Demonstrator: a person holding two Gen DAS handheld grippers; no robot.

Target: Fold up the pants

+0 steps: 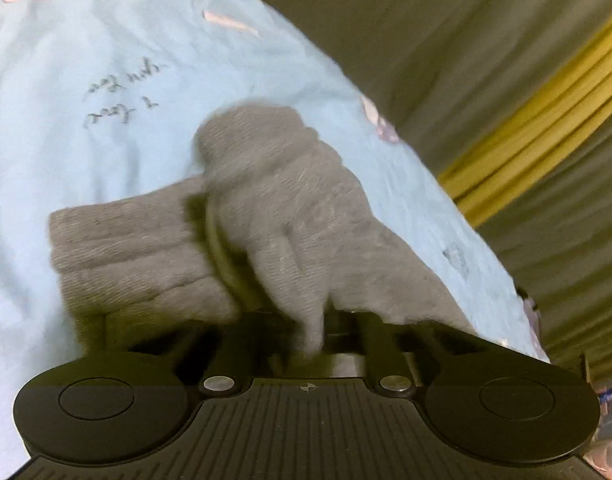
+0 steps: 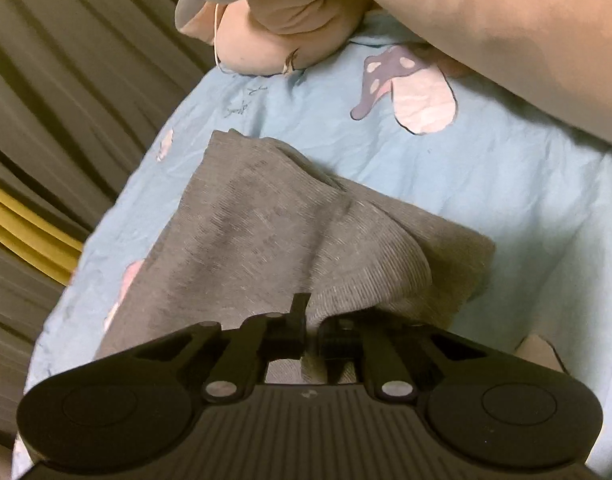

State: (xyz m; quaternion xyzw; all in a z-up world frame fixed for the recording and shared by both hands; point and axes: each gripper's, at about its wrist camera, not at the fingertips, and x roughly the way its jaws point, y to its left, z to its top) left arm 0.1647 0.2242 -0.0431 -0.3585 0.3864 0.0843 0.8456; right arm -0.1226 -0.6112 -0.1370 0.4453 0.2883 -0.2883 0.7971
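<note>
Curtain folds (image 1: 446, 40) in dull olive-grey hang behind the bed, crossed by a band of yellow stripes (image 1: 546, 120); in the left wrist view a pale blue sheet (image 1: 105, 60) fills the left and middle, printed with pink shapes and a line of cursive script (image 1: 121, 98); on it lie the grey pants (image 1: 273, 208), bunched into thick rolled folds, ribbed and slightly fuzzy, rising right up to the tool; the left gripper (image 1: 318, 340) has its jaws brought together on a pinch of that grey knit, which hangs down between the black fingers and hides their tips; in the right wrist view the same curtain and yellow stripes sit at the left edge, the sheet shows a purple spotted mushroom print (image 2: 380, 80) with a pink and white shape beside it; a bare forearm (image 2: 506, 40) crosses the upper right above the sheet, and a pale rounded soft thing (image 2: 265, 44) lies at the top, too unclear to name; the pants here spread in a wide wedge with one fold humped up over a flatter layer; the right gripper (image 2: 312, 332) is closed, with an edge of the grey fabric nipped between its fingers.
</note>
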